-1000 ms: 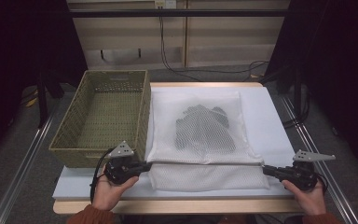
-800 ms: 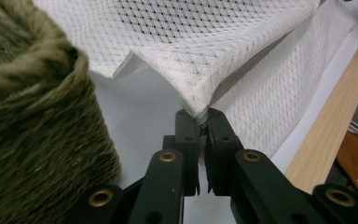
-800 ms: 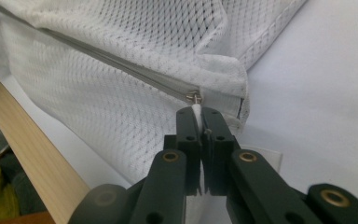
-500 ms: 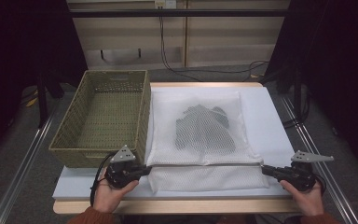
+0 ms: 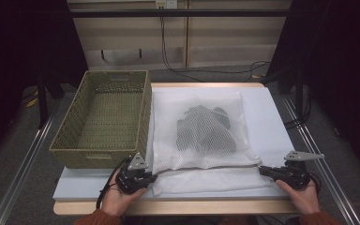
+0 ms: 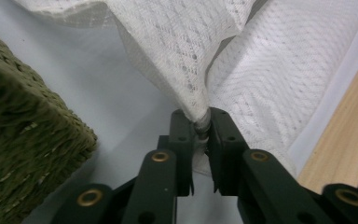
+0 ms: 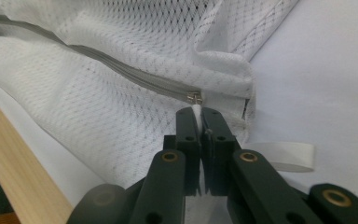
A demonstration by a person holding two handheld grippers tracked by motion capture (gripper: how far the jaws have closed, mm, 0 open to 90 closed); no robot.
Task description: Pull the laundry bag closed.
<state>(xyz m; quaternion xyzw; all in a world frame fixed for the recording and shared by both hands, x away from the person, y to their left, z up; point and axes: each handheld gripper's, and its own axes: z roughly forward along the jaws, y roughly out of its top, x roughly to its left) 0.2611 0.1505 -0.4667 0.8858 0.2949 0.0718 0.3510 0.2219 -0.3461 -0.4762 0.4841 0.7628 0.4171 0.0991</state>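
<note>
White tabletop (image 5: pixel 267 117), wicker basket (image 5: pixel 104 117) on left. My left gripper (image 6: pixel 201 122) loosening but pinching mesh bag (image 5: pixel 201 136) corner; right gripper (image 7: pixel 200 114) clamps zipper pull (image 7: pixel 196 109) (dark clothes inside).

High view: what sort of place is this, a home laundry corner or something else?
Probably a lab or recording bench, not a home: a pale-topped table between metal floor rails, black curtains at the sides, loose cables behind. A mesh laundry bag and wicker basket are props.

White mesh laundry bag (image 5: pixel 201 140), flat on table, dark garment (image 5: pixel 202 129) inside
</note>
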